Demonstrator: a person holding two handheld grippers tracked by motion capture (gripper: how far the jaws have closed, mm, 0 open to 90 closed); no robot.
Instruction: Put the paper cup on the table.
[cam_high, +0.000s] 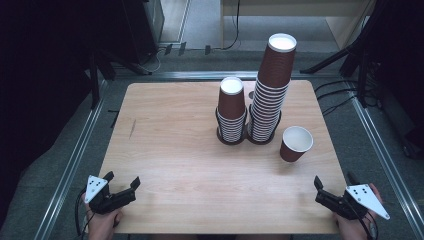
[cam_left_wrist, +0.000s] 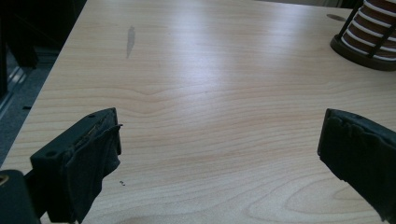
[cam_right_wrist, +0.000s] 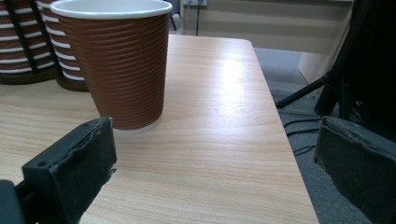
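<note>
The left gripper (cam_high: 121, 183) sits at the near left corner of the table (cam_high: 175, 150), held in the person's left hand (cam_high: 102, 222), its jaws spread wide with nothing between them but bare wood. In its own view the pads (cam_left_wrist: 93, 154) frame empty tabletop, with the foot of a cup rack (cam_left_wrist: 369, 46) at the far right edge.

The right gripper (cam_high: 320, 187) rests at the near right corner in the right hand (cam_high: 357, 225), jaws likewise released and empty. Just ahead of it stands a lone cup (cam_high: 296, 143), upright, brown and ribbed with a white inside, near the table's right edge. In the right gripper view that cup (cam_right_wrist: 119, 60) rises just beyond the left jaw, apart from it.

Behind the cup, mid-table, two stacks stand side by side in black wire holders: a short stack (cam_high: 231, 111) on the left and a tall stack (cam_high: 270, 90), leaning slightly right, beside it.
</note>
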